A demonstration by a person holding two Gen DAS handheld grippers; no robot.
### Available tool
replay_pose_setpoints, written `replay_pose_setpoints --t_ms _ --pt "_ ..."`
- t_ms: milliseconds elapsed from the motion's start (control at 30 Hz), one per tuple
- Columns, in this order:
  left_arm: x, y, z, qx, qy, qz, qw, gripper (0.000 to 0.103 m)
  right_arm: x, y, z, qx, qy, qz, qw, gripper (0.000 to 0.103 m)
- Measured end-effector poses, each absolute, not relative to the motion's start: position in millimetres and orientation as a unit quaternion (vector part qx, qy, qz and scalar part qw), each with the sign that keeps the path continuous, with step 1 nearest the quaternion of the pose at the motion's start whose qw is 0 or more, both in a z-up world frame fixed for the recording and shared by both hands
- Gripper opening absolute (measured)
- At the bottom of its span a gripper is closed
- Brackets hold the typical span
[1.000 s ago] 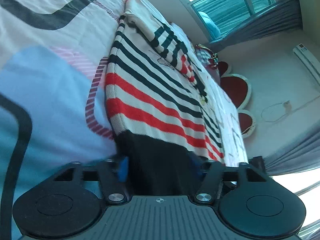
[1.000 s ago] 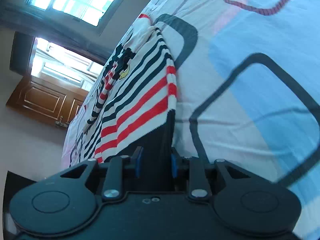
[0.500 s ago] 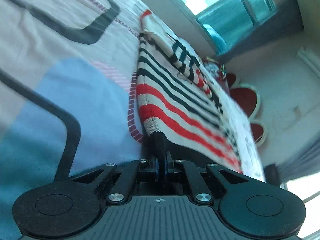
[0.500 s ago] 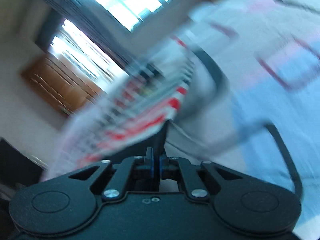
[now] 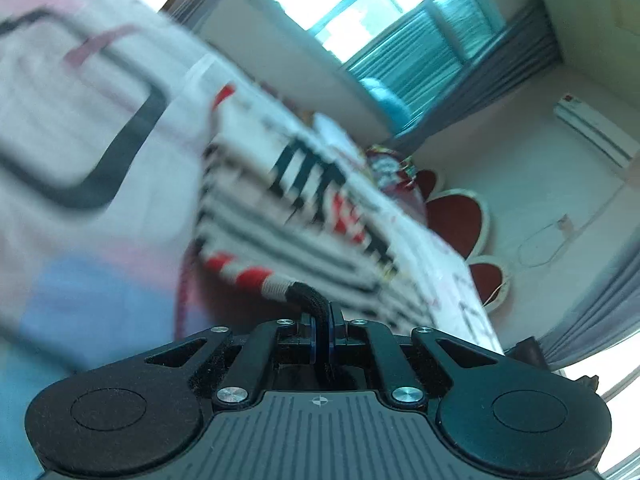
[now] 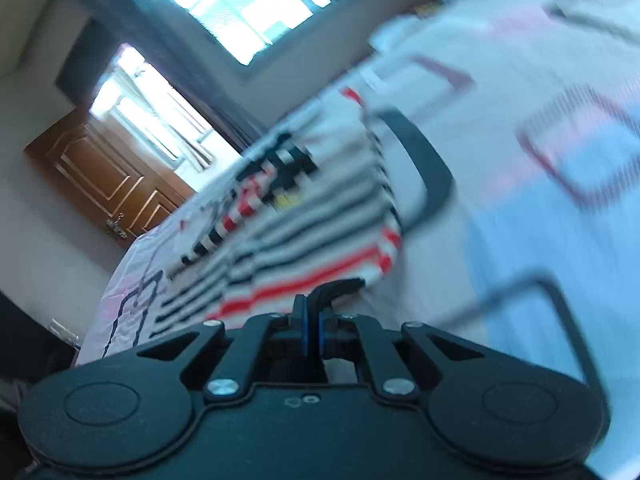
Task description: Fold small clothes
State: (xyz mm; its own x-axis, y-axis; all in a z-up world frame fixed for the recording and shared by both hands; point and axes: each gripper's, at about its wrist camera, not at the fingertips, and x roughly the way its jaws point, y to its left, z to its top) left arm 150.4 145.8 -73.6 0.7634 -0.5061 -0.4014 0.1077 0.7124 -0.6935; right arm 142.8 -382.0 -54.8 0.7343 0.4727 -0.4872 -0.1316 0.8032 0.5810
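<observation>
Item: striped sweater, on bed, far end flat, black hem raised.
Left gripper: one second back wide around hem; now we have it pinched tight on hem corner.
Right gripper: same change, clamped on opposite hem corner.
Change: both views tilted up, blurred; hem off bed.
Meaning, our judgement: grasp secured, we begin carrying hem toward collar for first fold.

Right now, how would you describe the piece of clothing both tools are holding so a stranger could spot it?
On the patterned bedsheet below the window lies a small striped sweater. It is cream with black and red stripes and a black hem, unlike the sheet's pale blocks.
</observation>
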Motion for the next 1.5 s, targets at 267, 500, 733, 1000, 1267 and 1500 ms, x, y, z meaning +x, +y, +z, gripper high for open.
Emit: replay_pose_setpoints --t_ms 267,500,733,1000,1267,1500 --pt "237 157 -22 -0.349 0.251 -0.176 0.886 0.005 232 -385 4 0.254 0.288 0.186 0.904 0.006" --pt "338 156 -15 -0.336 0.274 -0.156 0.888 0.005 337 -379 18 0.257 0.302 0.199 0.896 0.006" --pt "432 158 -42 -0.332 0.322 -0.125 0.878 0.005 435 -378 -29 0.283 0.348 0.203 0.871 0.006" --pt "483 162 -89 -0.405 0.308 -0.109 0.854 0.037 506 -394 -99 0.369 0.339 0.177 0.847 0.033" --pt "492 139 -78 -0.279 0.296 -0.102 0.908 0.079 504 -391 -82 0.301 0.313 0.2 0.878 0.036" --pt "522 115 -65 -0.126 0.365 -0.105 0.917 0.06 500 -362 -67 0.164 0.331 0.211 0.905 0.037"
